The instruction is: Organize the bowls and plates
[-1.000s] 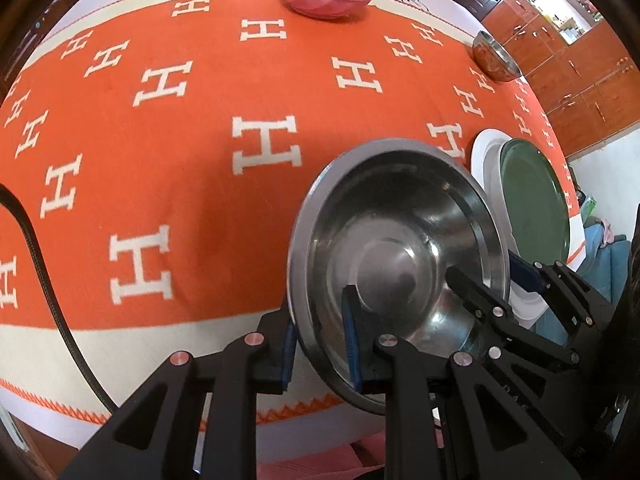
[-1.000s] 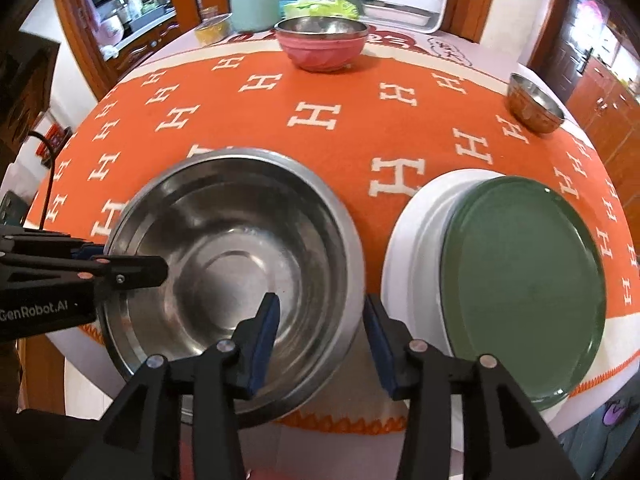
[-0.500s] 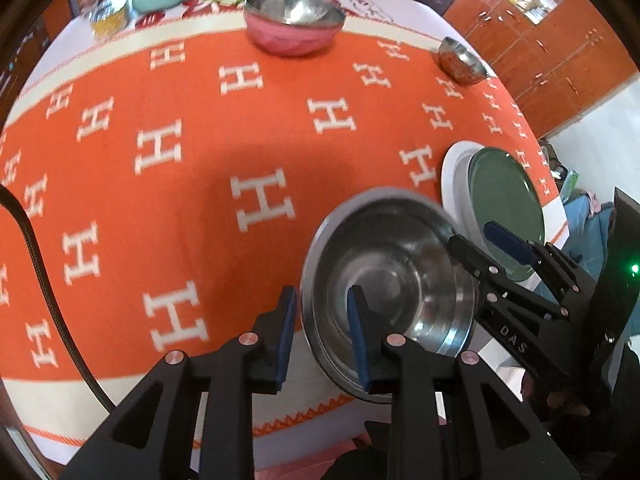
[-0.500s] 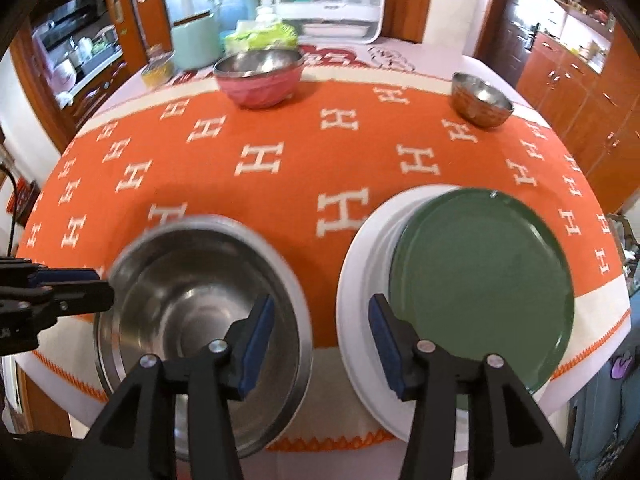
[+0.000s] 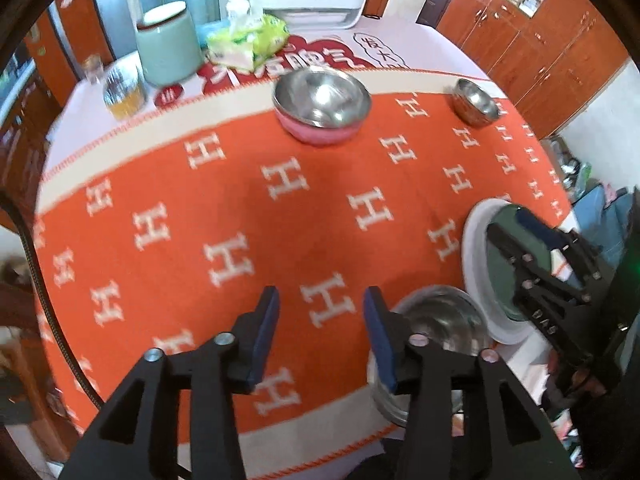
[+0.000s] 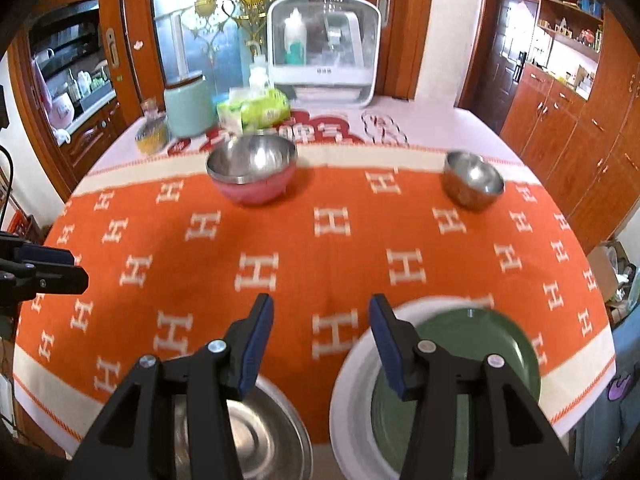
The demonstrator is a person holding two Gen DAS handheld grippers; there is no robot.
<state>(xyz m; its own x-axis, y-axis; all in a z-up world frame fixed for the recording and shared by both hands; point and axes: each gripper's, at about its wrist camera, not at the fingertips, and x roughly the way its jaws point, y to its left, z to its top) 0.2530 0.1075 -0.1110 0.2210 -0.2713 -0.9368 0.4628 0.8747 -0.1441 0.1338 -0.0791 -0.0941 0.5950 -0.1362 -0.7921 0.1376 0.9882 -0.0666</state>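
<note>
Only rightward: dish cabinet (image 6: 323, 46), whole green plate (image 6: 472, 360).

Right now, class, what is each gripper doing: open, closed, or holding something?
Left gripper: fingers opening, nothing between them.
Right gripper: open, holding nothing.

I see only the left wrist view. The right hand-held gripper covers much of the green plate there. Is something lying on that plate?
Observer: In the right wrist view the green plate is bare wherever it shows, though its near part is covered.
Operator: Does it sit centred on the white plate?
Observer: No, it is shifted to the right. The white plate shows a wide crescent on its left side.
Operator: Is the right hand-held gripper holding anything?
Observer: No. The right hand-held gripper is open, and only the orange tablecloth shows between its fingers.
</note>
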